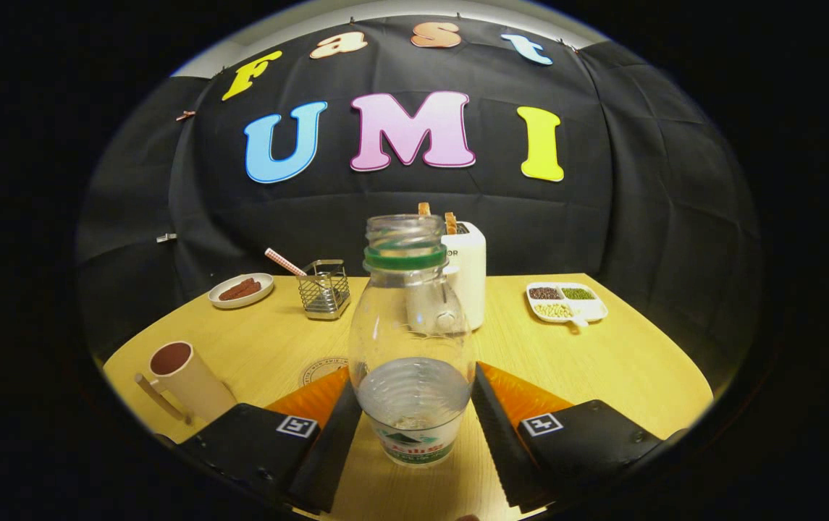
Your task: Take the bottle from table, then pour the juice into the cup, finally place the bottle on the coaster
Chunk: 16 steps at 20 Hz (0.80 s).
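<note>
Both gripper (412, 405) fingers clamp bottle (411, 340) over wooden table (602, 354)

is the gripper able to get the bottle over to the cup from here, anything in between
Probably yes. The gripper has its fingers against both sides of the bottle, which looks gripped. The cup stands beside the near finger, with bare table between and nothing blocking.
</note>
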Each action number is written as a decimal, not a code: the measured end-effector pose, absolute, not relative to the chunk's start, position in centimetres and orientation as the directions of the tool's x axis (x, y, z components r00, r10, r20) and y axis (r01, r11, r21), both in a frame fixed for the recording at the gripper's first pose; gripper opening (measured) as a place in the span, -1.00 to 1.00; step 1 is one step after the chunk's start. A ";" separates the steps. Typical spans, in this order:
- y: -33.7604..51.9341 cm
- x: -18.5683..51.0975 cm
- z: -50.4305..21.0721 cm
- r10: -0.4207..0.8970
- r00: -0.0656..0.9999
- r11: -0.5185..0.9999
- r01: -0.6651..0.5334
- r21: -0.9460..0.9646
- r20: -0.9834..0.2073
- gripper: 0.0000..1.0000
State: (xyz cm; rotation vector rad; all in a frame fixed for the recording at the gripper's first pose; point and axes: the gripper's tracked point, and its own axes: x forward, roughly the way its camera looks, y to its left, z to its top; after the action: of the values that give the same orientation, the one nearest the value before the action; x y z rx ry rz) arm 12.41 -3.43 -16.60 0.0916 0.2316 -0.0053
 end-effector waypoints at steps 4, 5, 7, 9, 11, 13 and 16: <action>-3.9 12.5 -16.6 0.011 0.971 0.998 0.003 0.059 -0.240 0.55; -4.1 12.3 -16.5 0.010 0.970 0.999 0.000 0.044 -0.243 0.53; -4.4 12.3 -16.2 0.012 0.969 1.000 -0.012 0.000 -0.247 0.50; -4.4 12.0 -15.1 0.022 0.970 0.999 -0.032 -0.037 -0.242 0.46; -4.1 11.9 -13.6 0.045 0.975 0.996 -0.062 -0.072 -0.217 0.47; -3.3 12.1 -11.6 0.063 0.978 0.985 -0.093 -0.148 -0.197 0.46; -2.1 12.4 -8.6 0.095 0.985 0.955 -0.131 -0.266 -0.145 0.46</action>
State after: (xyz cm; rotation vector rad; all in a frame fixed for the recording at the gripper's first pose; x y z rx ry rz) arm 12.37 -2.08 -8.64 -0.2784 0.1314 0.1148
